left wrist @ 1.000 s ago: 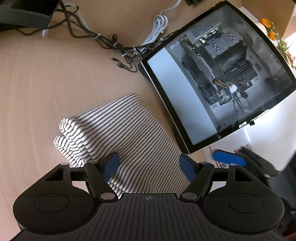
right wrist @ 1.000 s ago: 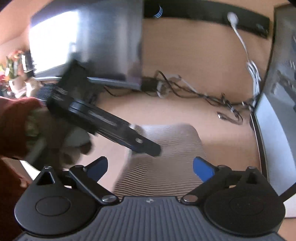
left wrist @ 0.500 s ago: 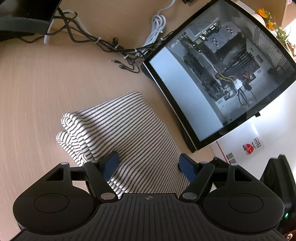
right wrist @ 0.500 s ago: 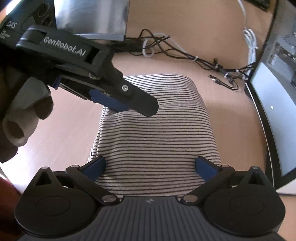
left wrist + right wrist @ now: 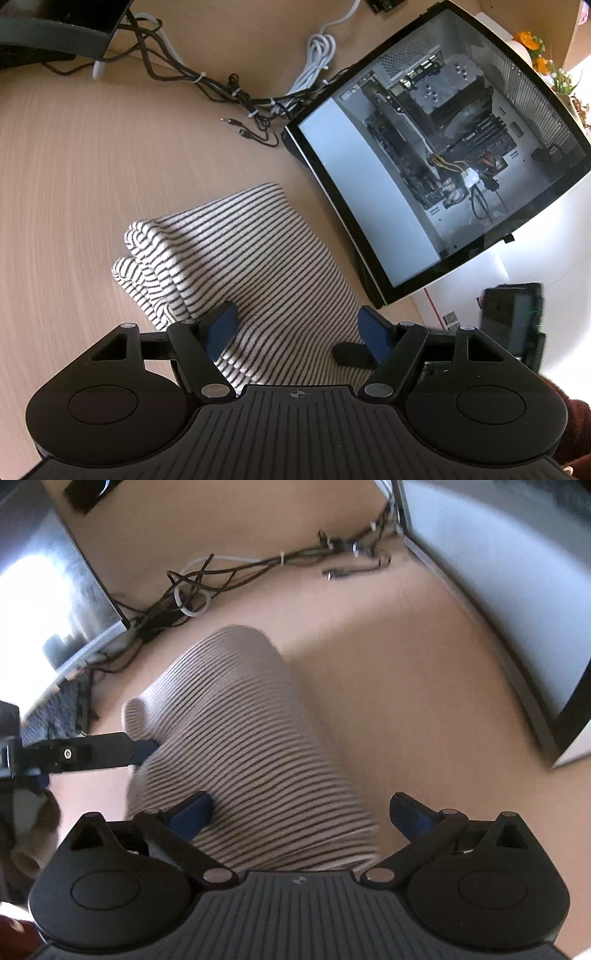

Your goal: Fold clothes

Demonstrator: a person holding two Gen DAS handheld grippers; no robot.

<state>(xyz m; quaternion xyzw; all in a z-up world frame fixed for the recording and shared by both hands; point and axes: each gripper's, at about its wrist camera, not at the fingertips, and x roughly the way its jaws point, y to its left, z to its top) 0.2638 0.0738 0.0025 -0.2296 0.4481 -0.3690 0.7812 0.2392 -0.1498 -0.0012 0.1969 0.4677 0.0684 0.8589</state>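
Note:
A folded black-and-white striped garment (image 5: 243,258) lies on the wooden desk (image 5: 74,166), several layers showing at its left edge. My left gripper (image 5: 299,328) is open just above the garment's near end, its blue pads either side of the cloth. My right gripper (image 5: 299,812) is open over the same garment (image 5: 240,738), its left pad (image 5: 192,808) against the cloth. The left gripper's finger (image 5: 110,749) shows in the right wrist view at the garment's left side. The right wrist view is motion-blurred.
A glass-sided computer case (image 5: 443,147) stands right of the garment. A tangle of black and white cables (image 5: 236,92) lies at the back of the desk. A monitor base (image 5: 55,33) sits at the back left. A monitor (image 5: 55,583) shows in the right wrist view.
The right gripper swung in from the right and down over the garment's near end. The left gripper stayed over the garment and stayed open.

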